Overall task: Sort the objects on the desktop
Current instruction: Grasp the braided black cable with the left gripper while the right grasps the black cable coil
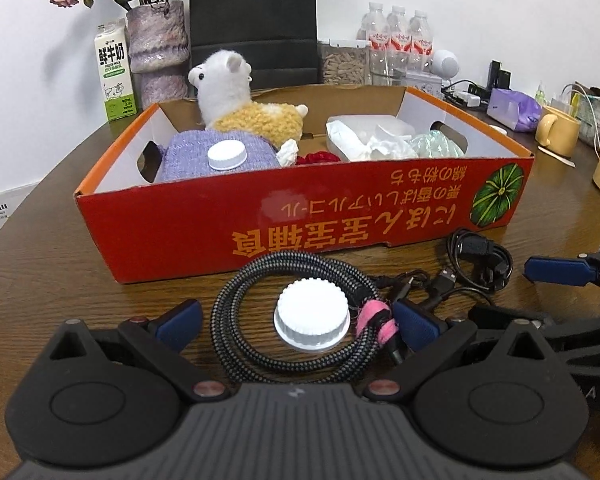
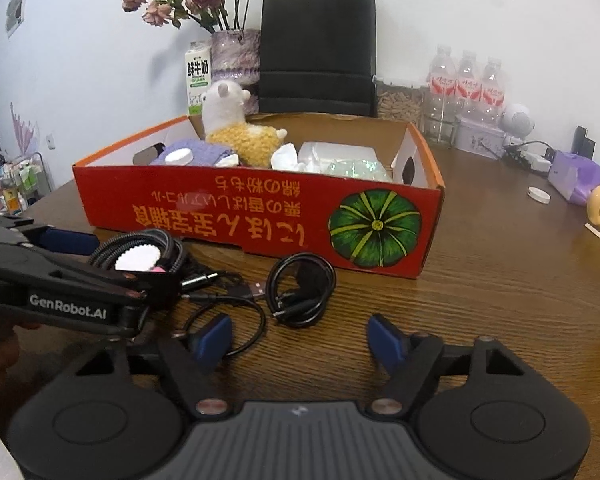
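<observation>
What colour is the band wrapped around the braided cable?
Pink band on the braided cable; clearest in the left wrist view.

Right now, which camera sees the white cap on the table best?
The left wrist view. There the white cap sits whole and close, inside the braided cable coil, between the open left claw fingers. The right wrist view shows only part of it, far off behind that claw.

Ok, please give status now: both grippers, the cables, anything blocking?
Left gripper open around white cap and braided cable. Right gripper open, empty. Black cable before red box. Nothing blocking.
</observation>
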{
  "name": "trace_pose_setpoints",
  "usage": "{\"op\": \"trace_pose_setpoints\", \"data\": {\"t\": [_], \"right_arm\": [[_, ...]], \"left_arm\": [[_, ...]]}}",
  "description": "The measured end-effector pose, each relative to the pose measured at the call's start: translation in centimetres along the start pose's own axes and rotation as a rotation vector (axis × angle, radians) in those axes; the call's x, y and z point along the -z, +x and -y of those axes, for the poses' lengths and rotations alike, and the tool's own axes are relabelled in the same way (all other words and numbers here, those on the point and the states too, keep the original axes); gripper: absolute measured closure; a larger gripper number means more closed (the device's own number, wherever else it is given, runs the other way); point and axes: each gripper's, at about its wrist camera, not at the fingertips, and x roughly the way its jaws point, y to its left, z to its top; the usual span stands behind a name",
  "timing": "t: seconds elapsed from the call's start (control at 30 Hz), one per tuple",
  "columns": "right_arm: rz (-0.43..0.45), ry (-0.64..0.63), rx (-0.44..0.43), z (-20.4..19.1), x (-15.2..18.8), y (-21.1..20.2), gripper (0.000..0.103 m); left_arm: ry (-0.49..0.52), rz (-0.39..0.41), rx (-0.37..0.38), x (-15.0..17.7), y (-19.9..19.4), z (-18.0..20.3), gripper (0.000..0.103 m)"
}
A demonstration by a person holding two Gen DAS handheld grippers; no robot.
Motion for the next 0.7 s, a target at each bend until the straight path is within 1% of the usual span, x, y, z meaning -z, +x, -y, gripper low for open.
{"op": "trace_pose_setpoints", "data": {"t": [0.07,0.13,0.2,0.23,0.37,0.4,0.43,0.47,0.5,0.53,0.6,0.63,0.7], "right_arm": [[0.000,-0.002,-0.003,0.1,0.1,-0.2,0.040],[0.001,-0.004,-0.004,0.3,0.3,-0.5,0.050],[0.003,-0.007,-0.006,0.7,0.4,-0.8,0.058],[0.003,-0.007,-0.009,0.9,0.5,-0.9,0.060],[0.000,-0.011,-0.019,0.7,0.6,-1.1,0.062],[0.000,-0.018,-0.030,0.4,0.6,-1.1,0.068],[0.000,-0.027,-0.035,0.1,0.6,-1.1,0.079],[0.001,-0.035,-0.049,-0.2,0.6,-1.2,0.084],[0.000,-0.038,-0.060,-0.4,0.5,-1.2,0.094],[-0.001,-0.046,-0.062,-0.7,0.6,-1.3,0.098],[0.000,-0.040,-0.063,-0.9,0.6,-1.4,0.101],[0.000,-0.029,-0.067,-0.8,0.6,-1.5,0.102],[0.009,-0.017,-0.073,-0.9,0.7,-1.8,0.102]], "left_arm": [[0.006,0.002,0.005,0.1,0.0,-0.1,0.000],[0.008,0.002,0.008,0.1,0.1,-0.2,0.000],[0.006,-0.001,0.020,0.1,0.2,-0.4,0.000],[0.008,-0.014,0.026,0.1,0.4,-0.4,0.000],[0.005,-0.004,0.029,0.3,0.5,-0.3,0.000],[0.006,-0.003,0.033,0.4,0.5,-0.3,0.000],[0.007,-0.001,0.036,0.5,0.4,-0.4,0.003],[0.011,0.002,0.039,0.6,0.2,-0.4,0.003],[0.013,0.003,0.044,0.6,0.0,-0.4,0.004],[0.013,0.005,0.047,0.8,-0.2,-0.4,0.005],[0.011,0.017,0.053,1.0,-0.7,-0.5,0.007],[0.008,0.027,0.057,1.2,-0.9,-0.5,0.009],[0.010,0.039,0.050,1.2,-1.4,-0.6,0.009]]}}
